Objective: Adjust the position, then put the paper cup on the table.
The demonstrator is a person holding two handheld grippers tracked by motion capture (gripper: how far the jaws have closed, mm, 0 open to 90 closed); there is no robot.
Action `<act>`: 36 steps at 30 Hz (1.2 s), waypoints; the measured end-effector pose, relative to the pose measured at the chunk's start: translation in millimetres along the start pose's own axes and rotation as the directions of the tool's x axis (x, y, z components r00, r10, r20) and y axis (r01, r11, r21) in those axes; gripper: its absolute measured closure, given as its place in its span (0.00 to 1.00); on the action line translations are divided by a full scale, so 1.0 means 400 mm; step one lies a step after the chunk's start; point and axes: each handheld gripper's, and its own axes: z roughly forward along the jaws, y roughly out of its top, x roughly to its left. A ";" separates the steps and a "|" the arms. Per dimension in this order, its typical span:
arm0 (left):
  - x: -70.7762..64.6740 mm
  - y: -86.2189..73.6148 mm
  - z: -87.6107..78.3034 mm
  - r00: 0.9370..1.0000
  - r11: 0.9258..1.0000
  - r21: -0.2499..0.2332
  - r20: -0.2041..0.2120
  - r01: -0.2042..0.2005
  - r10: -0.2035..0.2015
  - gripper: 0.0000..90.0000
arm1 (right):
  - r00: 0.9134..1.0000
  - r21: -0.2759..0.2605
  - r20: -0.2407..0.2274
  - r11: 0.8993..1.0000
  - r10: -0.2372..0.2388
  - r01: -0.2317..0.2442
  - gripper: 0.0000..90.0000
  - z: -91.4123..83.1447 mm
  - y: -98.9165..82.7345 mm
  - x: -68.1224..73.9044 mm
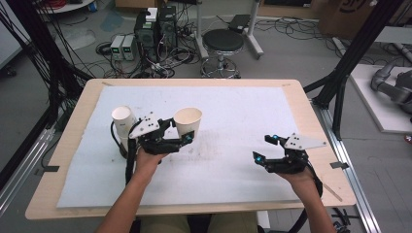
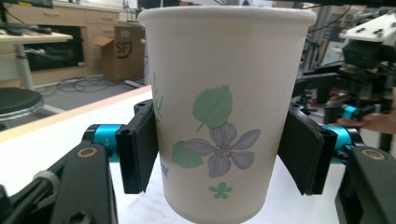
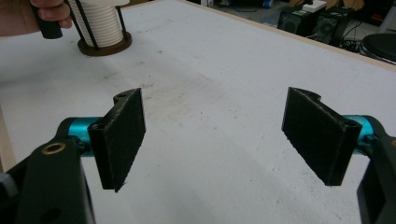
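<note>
Holding one floral paper cup (image 2: 224,116) upright, clamped in left gripper (image 1: 171,138), above white mat (image 1: 233,111). One cup stack in holder (image 1: 124,128) just beside. Right gripper (image 3: 212,135) gaping, empty.

On the white table (image 1: 233,111): one loose flower-printed paper cup (image 1: 188,122) and one stack of white cups (image 1: 124,127) in a rod holder, left of that cup. Two grippers, one to each hand. Beyond the table: one black stool (image 1: 223,42).
</note>
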 end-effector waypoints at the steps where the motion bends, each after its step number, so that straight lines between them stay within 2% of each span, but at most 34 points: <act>1: 0.000 -0.001 0.004 1.000 1.000 0.001 -0.003 -0.002 0.002 0.38 | 1.000 -0.003 -0.003 1.000 0.004 -0.004 0.24 -0.001 -0.003 -0.001; 5: 0.003 -0.006 0.015 1.000 1.000 0.010 -0.009 -0.008 0.008 0.38 | 1.000 -0.001 -0.002 1.000 0.011 -0.011 0.24 0.000 -0.013 -0.004; 12: 0.019 -0.019 0.035 1.000 1.000 -0.008 -0.022 -0.001 0.001 0.38 | 1.000 -0.013 0.001 1.000 0.018 -0.018 0.24 0.000 -0.014 -0.004; 17: 0.021 -0.043 0.063 0.999 1.000 0.022 -0.032 -0.006 0.007 0.38 | 1.000 -0.010 -0.004 1.000 0.010 -0.010 0.24 0.001 -0.017 0.005; 21: 0.017 -0.067 0.092 0.999 0.998 0.069 -0.039 -0.010 0.013 0.38 | 1.000 -0.006 -0.006 1.000 0.012 -0.012 0.24 0.001 -0.023 0.007; 26: 0.019 -0.109 0.126 0.999 0.990 0.139 -0.051 0.003 0.004 0.38 | 1.000 -0.009 -0.003 1.000 0.014 -0.014 0.24 -0.004 -0.025 0.004; 33: 0.019 -0.142 0.145 0.998 0.977 0.214 -0.063 0.011 0.003 0.38 | 1.000 -0.009 -0.004 1.000 0.016 -0.016 0.24 -0.004 -0.027 0.002; 36: 0.018 -0.150 0.150 0.997 0.967 0.257 -0.069 0.001 0.017 0.38 | 1.000 -0.008 -0.004 1.000 0.014 -0.014 0.24 -0.003 -0.027 0.001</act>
